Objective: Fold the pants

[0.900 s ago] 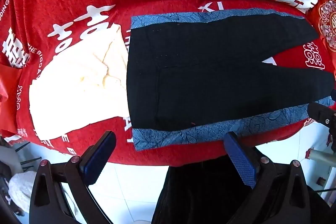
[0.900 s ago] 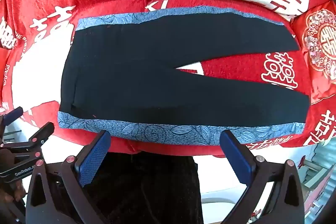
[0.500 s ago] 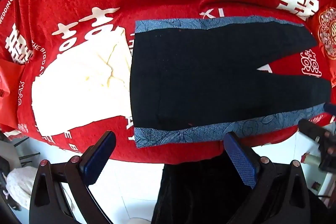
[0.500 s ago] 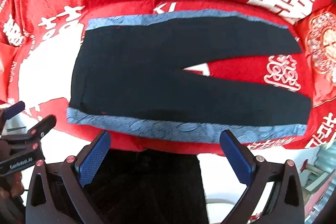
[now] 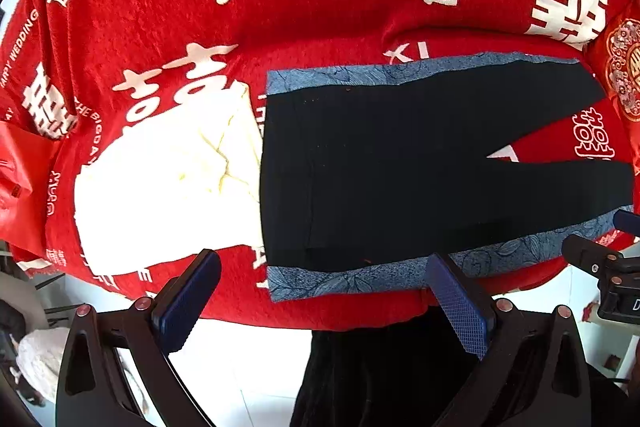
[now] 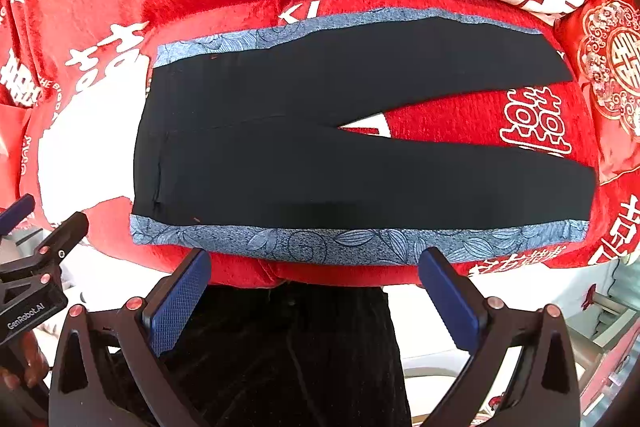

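Black pants (image 5: 380, 171) with blue leaf-patterned side stripes (image 5: 348, 281) lie flat on a red cloth, waist to the left, the two legs spread in a V to the right. They also show in the right wrist view (image 6: 320, 147). My left gripper (image 5: 320, 303) is open and empty, just in front of the near stripe by the waist. My right gripper (image 6: 316, 291) is open and empty, just in front of the near stripe (image 6: 352, 241) at mid-leg. Neither touches the pants.
The red cloth with white characters (image 5: 240, 27) covers a cushioned surface. A folded cream garment (image 5: 168, 183) lies left of the waist. A red embroidered cushion (image 6: 612, 67) sits at the right. White floor (image 5: 248, 367) lies below the near edge.
Both grippers have moved forward, closer to the near edge of the pants. Both stay open. The pants have not moved.
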A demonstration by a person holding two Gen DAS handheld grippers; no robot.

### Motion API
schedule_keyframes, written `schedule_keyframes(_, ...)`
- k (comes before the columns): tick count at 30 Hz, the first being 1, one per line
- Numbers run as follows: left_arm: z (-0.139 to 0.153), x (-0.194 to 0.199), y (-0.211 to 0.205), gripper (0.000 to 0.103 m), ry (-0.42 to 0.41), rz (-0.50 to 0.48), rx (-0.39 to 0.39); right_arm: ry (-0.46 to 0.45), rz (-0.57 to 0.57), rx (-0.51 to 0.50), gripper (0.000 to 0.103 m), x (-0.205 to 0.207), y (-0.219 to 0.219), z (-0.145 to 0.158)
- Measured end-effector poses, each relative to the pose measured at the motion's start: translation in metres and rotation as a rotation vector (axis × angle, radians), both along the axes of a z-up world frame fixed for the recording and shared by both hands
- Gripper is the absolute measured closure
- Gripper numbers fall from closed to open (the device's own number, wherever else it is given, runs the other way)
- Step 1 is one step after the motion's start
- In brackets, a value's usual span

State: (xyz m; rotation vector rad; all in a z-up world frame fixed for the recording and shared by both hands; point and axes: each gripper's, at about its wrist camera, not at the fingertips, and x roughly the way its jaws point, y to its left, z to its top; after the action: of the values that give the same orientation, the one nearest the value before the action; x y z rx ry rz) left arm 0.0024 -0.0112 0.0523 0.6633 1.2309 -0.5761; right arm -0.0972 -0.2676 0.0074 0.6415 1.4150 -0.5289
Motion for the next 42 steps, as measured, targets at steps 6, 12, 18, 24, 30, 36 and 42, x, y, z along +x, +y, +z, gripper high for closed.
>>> schedule_keyframes(6,0.003,-0.002,-0.002,0.000,-0.022,0.002,-0.001,0.001,0.014,-0.005,0.000,0.001,-0.001,0.002)
schedule_keyframes(12,0.006,-0.005,-0.006,0.000,-0.040,-0.001,0.002,-0.005,0.012,-0.010,0.000,0.000,-0.003,0.004)
schedule_keyframes(18,0.008,-0.005,-0.008,0.000,-0.053,-0.002,0.010,-0.007,0.004,-0.003,0.000,-0.001,-0.006,0.004)
schedule_keyframes(24,0.011,-0.005,-0.010,0.000,-0.072,0.003,0.015,-0.023,0.000,-0.002,0.000,-0.001,-0.010,0.005)
schedule_keyframes(30,0.012,-0.004,-0.014,0.000,-0.078,0.018,0.024,-0.030,0.007,-0.001,0.000,-0.002,-0.014,0.006)
schedule_keyframes(36,0.012,-0.007,-0.020,0.000,-0.073,0.039,0.027,-0.037,0.016,-0.001,0.000,-0.005,-0.021,0.006)
schedule_keyframes(42,0.014,-0.013,-0.025,0.000,-0.071,0.081,0.034,-0.049,0.027,0.000,0.000,-0.014,-0.034,0.009)
